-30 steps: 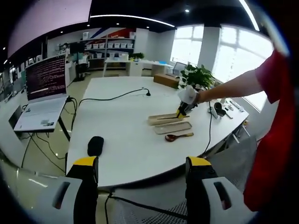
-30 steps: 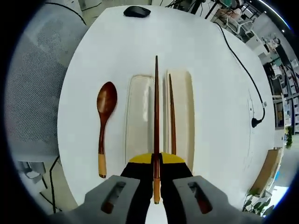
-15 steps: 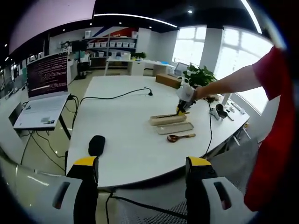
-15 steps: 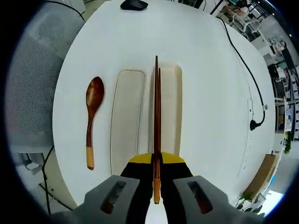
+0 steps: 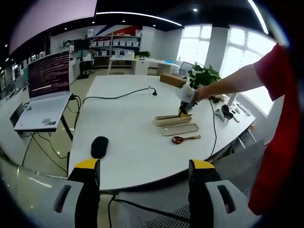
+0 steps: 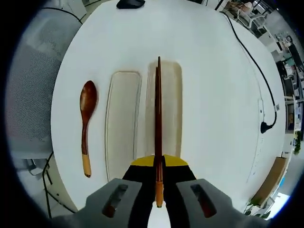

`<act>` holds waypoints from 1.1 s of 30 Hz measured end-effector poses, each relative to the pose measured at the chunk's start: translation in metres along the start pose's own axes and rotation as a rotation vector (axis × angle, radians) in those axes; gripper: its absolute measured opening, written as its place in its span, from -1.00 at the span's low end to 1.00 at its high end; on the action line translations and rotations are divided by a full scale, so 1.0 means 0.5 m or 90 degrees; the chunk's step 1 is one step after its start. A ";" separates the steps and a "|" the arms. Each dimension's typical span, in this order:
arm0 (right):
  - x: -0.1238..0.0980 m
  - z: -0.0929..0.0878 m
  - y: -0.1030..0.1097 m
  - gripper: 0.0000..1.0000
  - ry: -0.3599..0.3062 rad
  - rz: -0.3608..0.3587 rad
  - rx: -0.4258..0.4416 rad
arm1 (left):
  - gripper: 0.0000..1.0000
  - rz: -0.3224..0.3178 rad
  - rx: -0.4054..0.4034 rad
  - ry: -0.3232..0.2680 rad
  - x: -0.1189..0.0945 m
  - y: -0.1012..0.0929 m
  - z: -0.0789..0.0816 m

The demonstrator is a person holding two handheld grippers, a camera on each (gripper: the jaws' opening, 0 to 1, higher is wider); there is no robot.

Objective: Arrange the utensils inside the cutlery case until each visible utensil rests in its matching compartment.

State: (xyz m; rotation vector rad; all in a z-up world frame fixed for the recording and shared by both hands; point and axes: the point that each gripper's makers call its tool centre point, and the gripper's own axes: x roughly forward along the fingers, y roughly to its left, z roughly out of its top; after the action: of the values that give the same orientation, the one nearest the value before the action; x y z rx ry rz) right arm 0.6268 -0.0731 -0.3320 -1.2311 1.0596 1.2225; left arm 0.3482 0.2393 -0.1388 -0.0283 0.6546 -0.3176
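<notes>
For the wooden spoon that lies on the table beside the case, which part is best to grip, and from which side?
Grip the spoon at mid-handle, coming from above with the jaws across its width. It lies flat on the table, apart from the case, and the slim handle probably suits the jaws better than the broad bowl.

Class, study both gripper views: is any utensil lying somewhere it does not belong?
Yes. The wooden spoon lies on the bare table, beside the case's lid-like tray rather than in any compartment. The right gripper holds a chopstick over the case.
</notes>
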 end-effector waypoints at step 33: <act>-0.023 0.007 0.002 -0.83 -0.019 -0.029 0.011 | 0.56 0.005 0.002 -0.021 -0.023 -0.009 0.002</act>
State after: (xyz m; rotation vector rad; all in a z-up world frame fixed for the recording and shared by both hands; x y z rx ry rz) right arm 0.6245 -0.0707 -0.3205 -1.2135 1.0130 1.1913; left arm 0.3388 0.2387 -0.1306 -0.0275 0.6216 -0.3096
